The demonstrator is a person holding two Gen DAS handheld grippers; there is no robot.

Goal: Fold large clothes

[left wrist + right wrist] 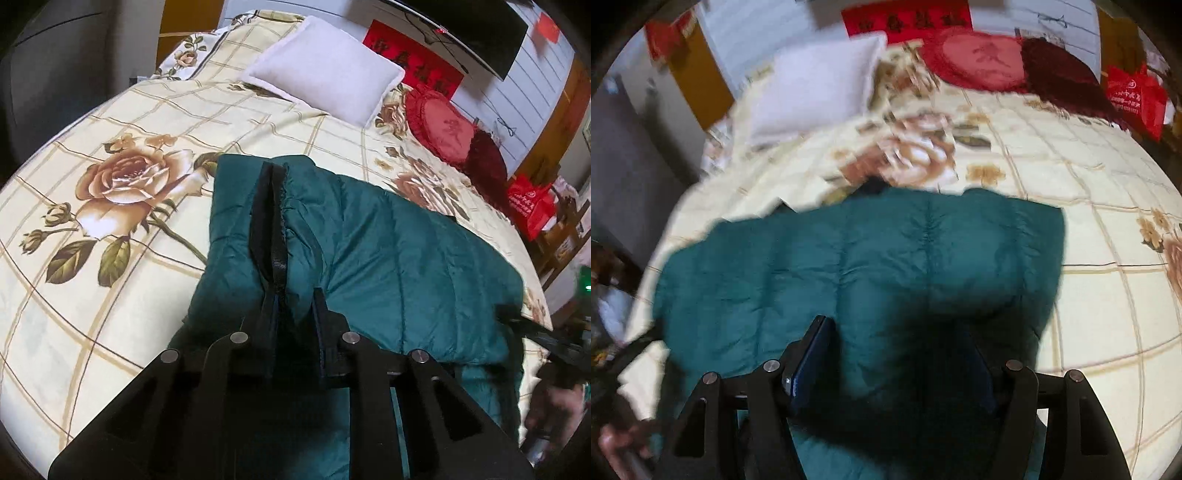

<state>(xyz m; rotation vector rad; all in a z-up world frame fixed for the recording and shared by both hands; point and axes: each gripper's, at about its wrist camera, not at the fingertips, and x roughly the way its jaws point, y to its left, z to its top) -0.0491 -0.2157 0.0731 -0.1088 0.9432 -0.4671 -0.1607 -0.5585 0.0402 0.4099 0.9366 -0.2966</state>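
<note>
Left claw (291, 299) pinches jacket (388, 258) edge; right claw (894, 354) agape.

Bed (122, 110) with floral checked cover

Teal quilted jacket (388, 251) lies on it; white pillow (325, 74) and red cushion (443, 133) near the head.

Right gripper (894, 354) hangs over the teal quilted jacket (871, 254), jaws standing wide apart with the padded fabric bulging up between them, pads not pressing on it. The jacket lies spread across the floral checked bedspread (1089, 295). Far end of the bed: a white pillow (812, 85), a red round cushion (982, 59), and a red bag (1134, 96), all blurred.
</note>
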